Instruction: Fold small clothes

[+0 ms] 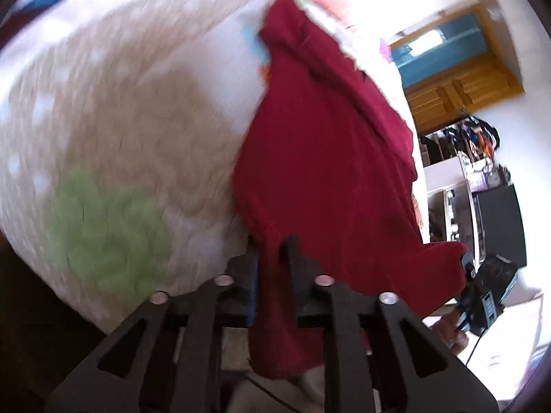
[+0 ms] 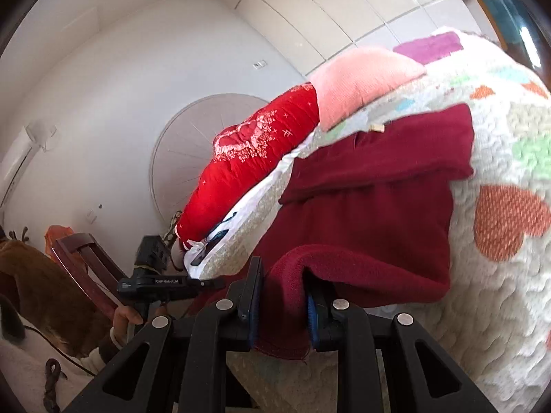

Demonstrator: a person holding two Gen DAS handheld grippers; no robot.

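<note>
Around you: a white wall [image 2: 113,110] with a round pale panel [image 2: 179,158] on it, and a panelled white ceiling [image 2: 310,10]. A dark wooden chair [image 2: 89,268] stands at lower left. In your left view, a wooden door frame [image 1: 458,79] and cluttered white shelves [image 1: 454,186] sit in bright daylight.

Bright daylight, blown-out glare, motion blur, dark fisheye-warped edges.

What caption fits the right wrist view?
Right hand-held gripper pinching a dark red fleece garment lying on a heart-patterned quilt.
</note>
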